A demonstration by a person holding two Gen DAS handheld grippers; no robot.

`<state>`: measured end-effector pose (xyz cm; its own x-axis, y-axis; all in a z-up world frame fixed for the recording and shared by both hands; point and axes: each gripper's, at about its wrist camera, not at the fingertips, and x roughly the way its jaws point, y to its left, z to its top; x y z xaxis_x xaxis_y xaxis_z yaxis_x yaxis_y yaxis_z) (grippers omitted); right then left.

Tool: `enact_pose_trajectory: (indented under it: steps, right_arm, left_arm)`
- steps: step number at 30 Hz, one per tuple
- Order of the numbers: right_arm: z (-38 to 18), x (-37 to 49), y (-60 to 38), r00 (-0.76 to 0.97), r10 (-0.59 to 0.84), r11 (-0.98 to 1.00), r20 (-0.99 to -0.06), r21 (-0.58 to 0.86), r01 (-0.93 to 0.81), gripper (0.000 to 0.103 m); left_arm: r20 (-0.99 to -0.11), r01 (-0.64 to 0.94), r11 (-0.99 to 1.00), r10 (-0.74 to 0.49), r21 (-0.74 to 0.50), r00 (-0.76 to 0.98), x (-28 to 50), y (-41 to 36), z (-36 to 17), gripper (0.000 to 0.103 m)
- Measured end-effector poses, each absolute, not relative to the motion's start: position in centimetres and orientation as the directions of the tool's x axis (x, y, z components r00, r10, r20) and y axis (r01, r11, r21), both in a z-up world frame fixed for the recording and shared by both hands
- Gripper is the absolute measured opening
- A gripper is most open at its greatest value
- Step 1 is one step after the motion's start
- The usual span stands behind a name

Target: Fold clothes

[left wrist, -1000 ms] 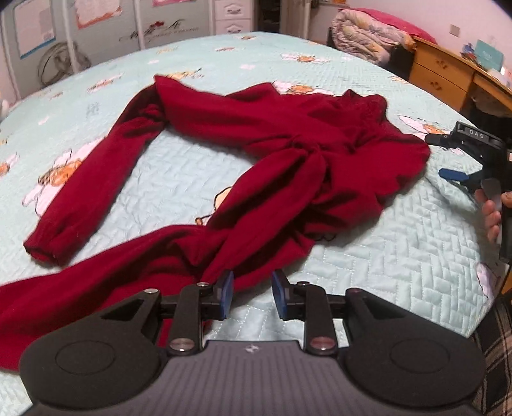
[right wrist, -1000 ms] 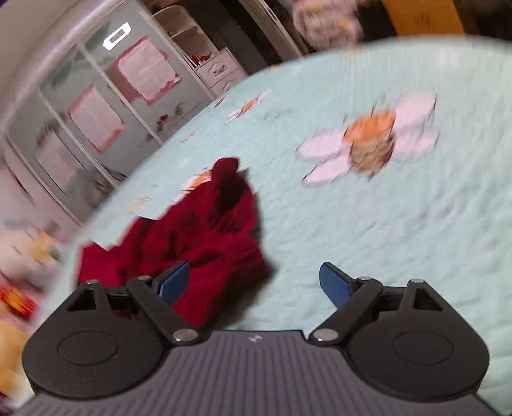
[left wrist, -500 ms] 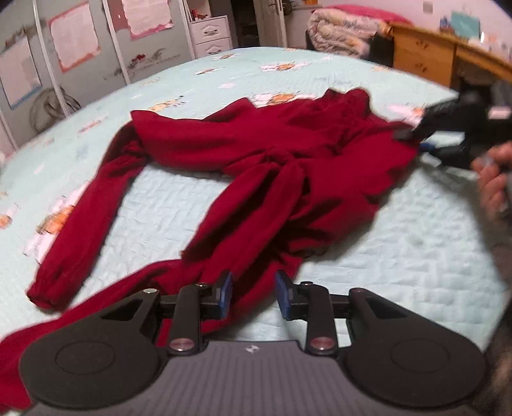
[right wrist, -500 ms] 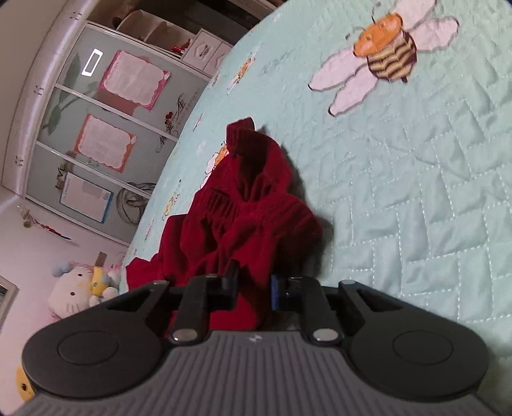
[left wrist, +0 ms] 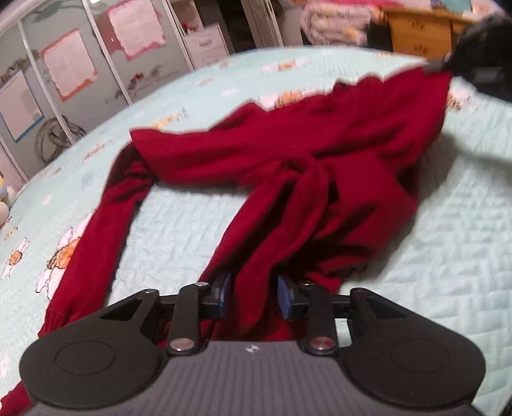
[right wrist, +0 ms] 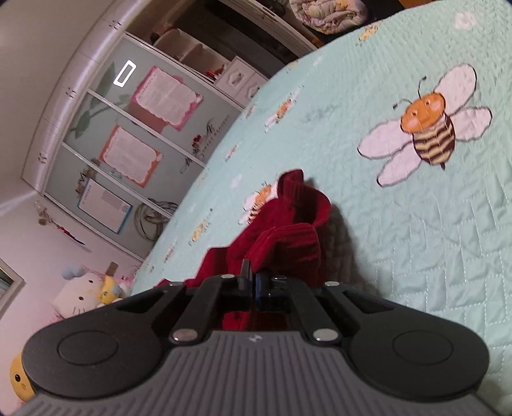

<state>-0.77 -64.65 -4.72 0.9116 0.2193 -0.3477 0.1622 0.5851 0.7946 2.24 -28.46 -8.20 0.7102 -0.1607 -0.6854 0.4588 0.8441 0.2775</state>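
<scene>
A dark red long-sleeved garment (left wrist: 288,166) lies crumpled on the pale green quilted bed (left wrist: 179,224). One sleeve trails down the left side. My left gripper (left wrist: 253,296) is at the garment's near part. Its jaws are closing on a bunched fold that fills the gap and touches both blue pads (left wrist: 222,296). In the right wrist view my right gripper (right wrist: 252,281) is shut on a ribbed edge of the red garment (right wrist: 288,243). In the left wrist view that right gripper (left wrist: 448,62) shows blurred at the top right, holding a corner up off the quilt.
The quilt (right wrist: 416,240) carries bee prints (right wrist: 428,128). Behind the bed stand wardrobe doors with pinned papers (left wrist: 73,64), a wooden desk (left wrist: 422,28) and folded bedding (left wrist: 336,22). Plush toys (right wrist: 83,288) sit at the left by the wall.
The right gripper's wide-open jaws closed on the garment's edge and lifted it. The left gripper moved forward onto a fold, which now sits between its pads.
</scene>
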Motion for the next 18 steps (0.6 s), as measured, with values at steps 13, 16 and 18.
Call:
enact_pose_trajectory:
  steps: [13, 16, 18]
  right_arm:
    - [-2.1, -9.6, -70.0, 0.890, 0.218, 0.606, -0.400, 0.771, 0.198, 0.000]
    - [-6.3, -10.3, -69.4, 0.766, 0.246, 0.661, -0.594, 0.681, 0.316, 0.000]
    - [-8.1, -10.8, -69.4, 0.704, 0.224, 0.673, -0.674, 0.630, 0.389, 0.009]
  left_arm:
    - [-0.669, 0.258, 0.919, -0.393, -0.297, 0.631, 4.0, -15.5, 2.1, 0.008]
    - [-0.788, 0.233, 0.931, -0.362, -0.281, 0.498, 3.9, -15.9, -2.4, 0.008]
    - [-0.823, 0.241, 0.933, -0.352, -0.268, 0.446, 3.3, -16.6, -4.5, 0.009]
